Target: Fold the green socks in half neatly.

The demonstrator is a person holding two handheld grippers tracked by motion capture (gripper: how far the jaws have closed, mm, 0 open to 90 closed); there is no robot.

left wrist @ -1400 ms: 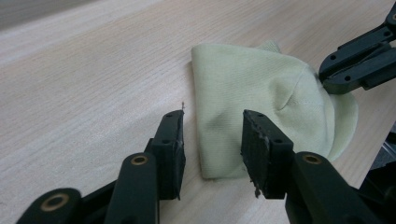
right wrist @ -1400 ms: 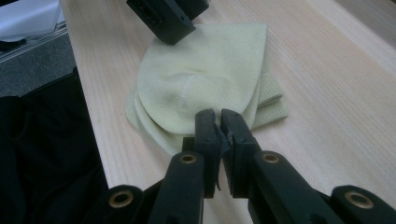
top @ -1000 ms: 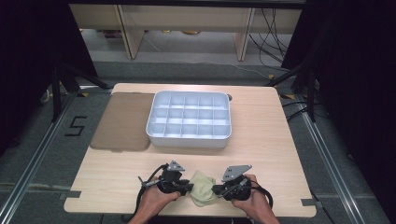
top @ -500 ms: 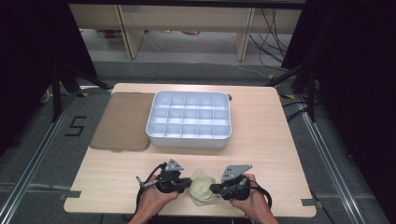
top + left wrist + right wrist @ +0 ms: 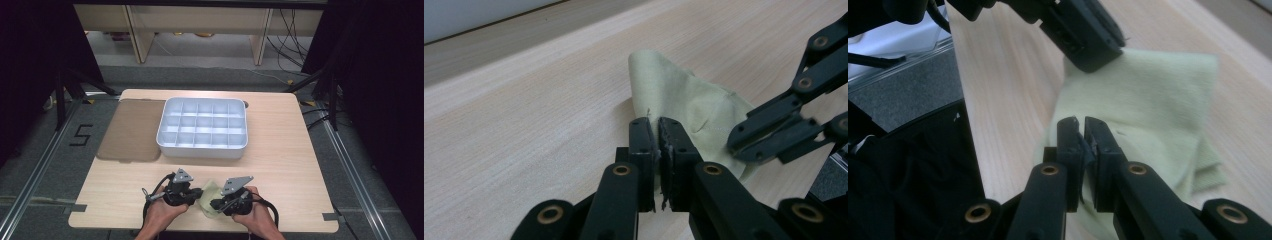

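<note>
A pale yellow-green cloth (image 5: 209, 195) lies bunched on the wooden table (image 5: 280, 165) near its front edge, between my two grippers. My left gripper (image 5: 199, 194) is shut on the cloth's left edge. In the left gripper view its jaws (image 5: 658, 125) pinch the fabric (image 5: 689, 100), which rises in a fold behind them, and the right gripper (image 5: 744, 142) grips from the right. My right gripper (image 5: 215, 204) is shut on the cloth's near right part. In the right gripper view (image 5: 1081, 125) the cloth (image 5: 1158, 95) stretches toward the left gripper (image 5: 1093, 55).
A white tray (image 5: 202, 147) divided into several empty compartments stands at the table's middle back. A brown mat (image 5: 129, 130) lies flat to its left. The person's hands come in over the front edge, with cables trailing beside them.
The right gripper has shifted a little left, toward the left gripper. The cloth between them has bunched up narrower. The left hand has stayed in place.
</note>
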